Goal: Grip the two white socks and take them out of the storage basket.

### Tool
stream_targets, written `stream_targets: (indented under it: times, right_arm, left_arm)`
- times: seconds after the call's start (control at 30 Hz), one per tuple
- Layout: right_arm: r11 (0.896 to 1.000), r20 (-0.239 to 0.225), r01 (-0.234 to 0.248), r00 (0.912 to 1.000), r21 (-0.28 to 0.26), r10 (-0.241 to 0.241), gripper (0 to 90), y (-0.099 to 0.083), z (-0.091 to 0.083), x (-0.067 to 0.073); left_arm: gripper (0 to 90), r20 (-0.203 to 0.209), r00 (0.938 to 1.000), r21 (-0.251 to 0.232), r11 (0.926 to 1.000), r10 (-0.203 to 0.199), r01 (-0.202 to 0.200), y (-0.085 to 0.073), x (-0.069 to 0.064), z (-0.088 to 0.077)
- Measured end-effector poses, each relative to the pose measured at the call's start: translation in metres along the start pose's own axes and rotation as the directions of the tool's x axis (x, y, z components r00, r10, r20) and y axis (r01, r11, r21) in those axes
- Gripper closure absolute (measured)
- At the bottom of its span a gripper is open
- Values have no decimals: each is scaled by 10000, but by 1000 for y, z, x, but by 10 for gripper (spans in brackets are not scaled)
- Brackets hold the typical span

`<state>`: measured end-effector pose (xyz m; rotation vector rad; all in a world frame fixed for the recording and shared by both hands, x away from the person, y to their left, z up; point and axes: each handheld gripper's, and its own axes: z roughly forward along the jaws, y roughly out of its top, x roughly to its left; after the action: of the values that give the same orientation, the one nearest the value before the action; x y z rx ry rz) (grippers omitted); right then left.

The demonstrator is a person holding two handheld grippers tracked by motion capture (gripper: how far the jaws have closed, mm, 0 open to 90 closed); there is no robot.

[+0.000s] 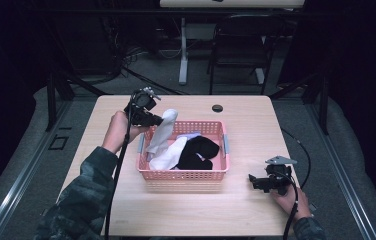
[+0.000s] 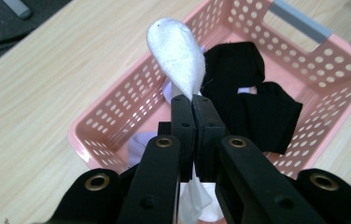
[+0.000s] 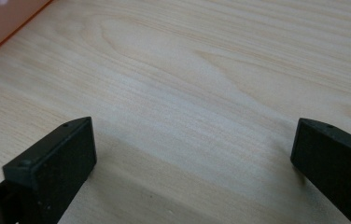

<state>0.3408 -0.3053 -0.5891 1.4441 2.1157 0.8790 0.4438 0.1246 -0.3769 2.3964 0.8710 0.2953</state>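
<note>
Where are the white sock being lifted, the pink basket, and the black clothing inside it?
white sock (image 2: pixel 177 56), left gripper view, its rounded upper end
pink basket (image 1: pixel 183 174), high view, its near wall
black clothing (image 1: pixel 198 150), high view, its middle

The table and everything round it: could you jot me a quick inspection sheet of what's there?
Surface: pale wooden table, with a dark round spot.
Job's things: pink basket holding a black garment; white sock held over it.
Clutter: nothing seen.
Tongs: left tongs shut on the white sock; right tongs open above bare table.
Cables: one trails from each.
Surroundings: dark room, chair behind.
</note>
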Motion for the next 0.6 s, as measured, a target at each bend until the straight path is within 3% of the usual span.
stream_targets:
  times: [0.3, 0.6]
  right_arm:
    - [10000, -11, 17, 10000, 18, -17, 0, 0, 0, 0]
    - [10000, -4, 2, 10000, -3, -2, 0, 0, 0, 0]
  left_arm:
    - [885, -241, 9996, -346, 9993, 161, -169, 12, 1, -25]
    - [885, -543, 9985, -780, 9969, 56, -98, 16, 8, -50]
